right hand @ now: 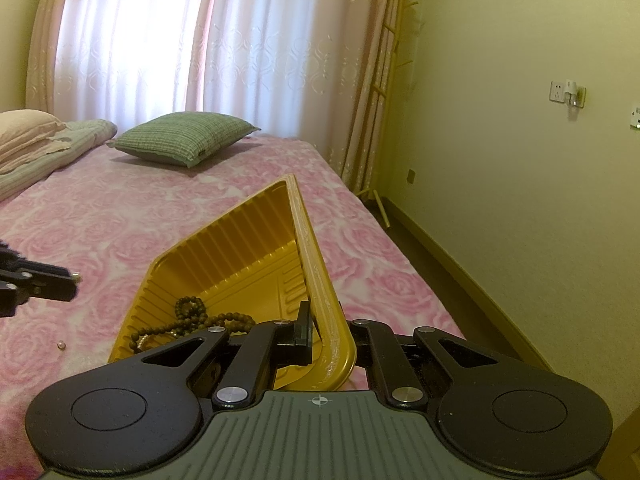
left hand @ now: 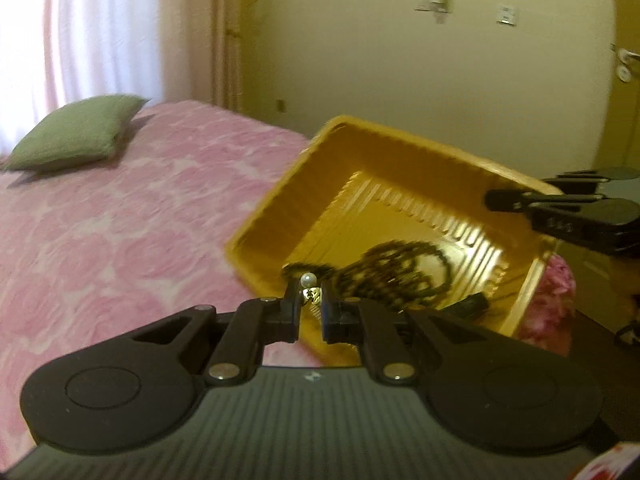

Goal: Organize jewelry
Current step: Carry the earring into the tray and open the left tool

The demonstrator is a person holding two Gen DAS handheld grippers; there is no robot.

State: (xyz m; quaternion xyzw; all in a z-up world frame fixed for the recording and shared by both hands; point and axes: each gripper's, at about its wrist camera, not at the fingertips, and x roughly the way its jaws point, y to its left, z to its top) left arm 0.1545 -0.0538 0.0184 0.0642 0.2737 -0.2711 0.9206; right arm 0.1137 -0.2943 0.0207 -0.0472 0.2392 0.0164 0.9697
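Note:
A yellow plastic tray [left hand: 276,204] is lifted and tilted above the pink bed. A dark beaded necklace [left hand: 400,276] lies inside it, also seen in the right wrist view [right hand: 192,312]. My left gripper [left hand: 310,294] is shut on a pearl earring [left hand: 308,280] with a gold clasp, held just over the tray's near rim. My right gripper [right hand: 320,320] is shut on the tray's wall [right hand: 316,276]; it shows in the left wrist view [left hand: 520,202] at the tray's right rim. Another small pearl [right hand: 61,345] lies loose on the bedspread. The left gripper's tip [right hand: 60,278] shows left of the tray.
The bed has a pink rose-patterned cover [right hand: 100,232]. A green cushion [right hand: 184,142] lies near the curtained window, with pillows [right hand: 28,136] at far left. A yellow wall [right hand: 520,160] and a strip of floor run along the bed's right side.

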